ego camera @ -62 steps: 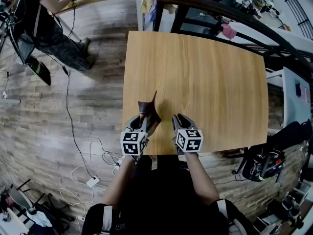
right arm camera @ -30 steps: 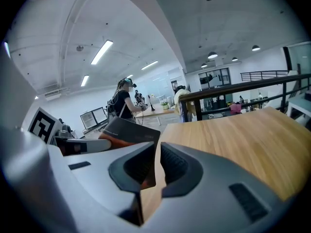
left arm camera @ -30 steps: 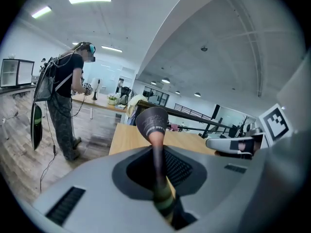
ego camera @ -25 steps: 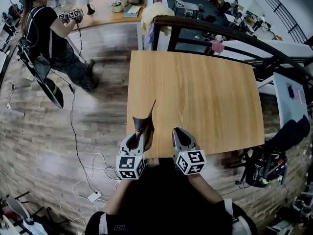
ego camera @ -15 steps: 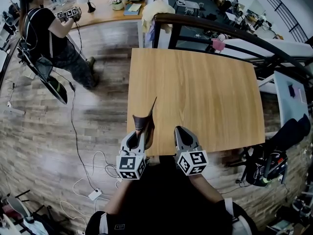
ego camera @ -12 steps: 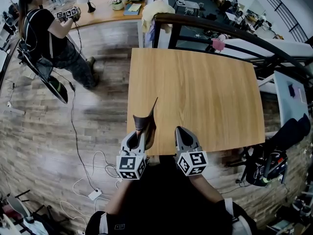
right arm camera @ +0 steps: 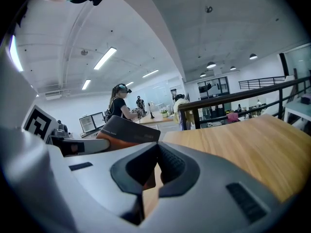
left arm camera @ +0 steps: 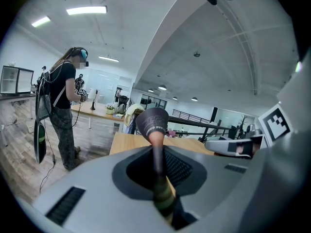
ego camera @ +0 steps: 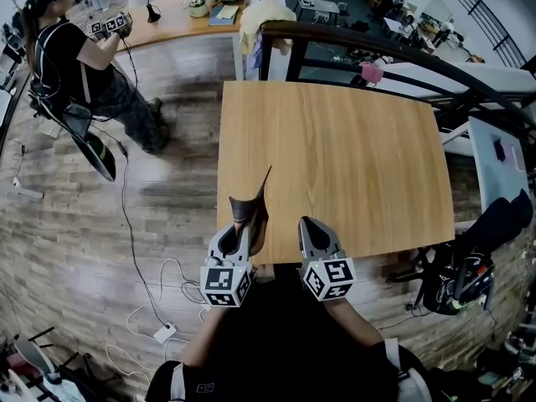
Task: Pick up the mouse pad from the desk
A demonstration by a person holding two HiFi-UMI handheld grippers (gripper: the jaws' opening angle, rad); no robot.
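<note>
With my left tool point(ego camera: 240, 231) clamped on the mouse pad point(ego camera: 249, 209), held edge-up over the bench's point(ego camera: 352, 141) 7 o'clock corner, and my right tool point(ego camera: 310, 226) clenched empty at 6 o'clock, I judge the pick-up made, needing only a steady hold.

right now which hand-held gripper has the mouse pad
The left hand-held gripper: the dark mouse pad stands pinched on edge between its jaws. The right hand-held gripper is shut on nothing.

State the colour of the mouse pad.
The mouse pad has a dark grey face and an orange-brown underside, clearest in the right gripper view.
</note>
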